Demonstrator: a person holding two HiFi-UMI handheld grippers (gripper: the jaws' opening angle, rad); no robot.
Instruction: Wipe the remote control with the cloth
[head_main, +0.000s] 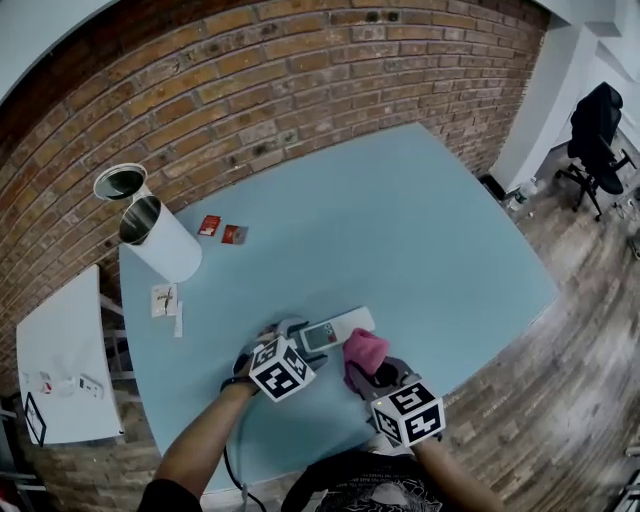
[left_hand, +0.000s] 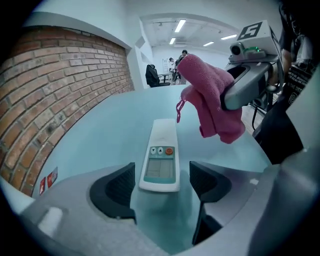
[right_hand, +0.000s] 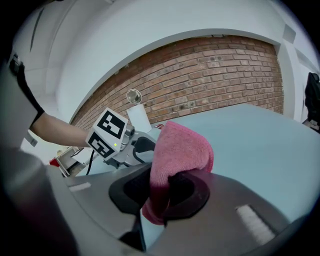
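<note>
Blue table (head_main: 400, 230) holds remote control (head_main: 338, 328), white cylinder (head_main: 165, 250), red packets (head_main: 209, 225).

A red brick wall (head_main: 300, 70) backs the pale blue bench (head_main: 400, 230). Brown wooden plank floor (head_main: 570, 370) surrounds it, with a black office chair (head_main: 597, 130) and a small white table (head_main: 60, 350).

On the bench (head_main: 420, 230), the remote control (head_main: 338, 330) lies between our left tongs (left_hand: 162, 185); the cloth (head_main: 364, 350), in our right tongs (right_hand: 162, 192), just right of it

Open table (head_main: 420, 230) ahead and to your right; two tall cups (head_main: 155, 238) stand far left, remote (head_main: 335, 330) lies nearest.
</note>
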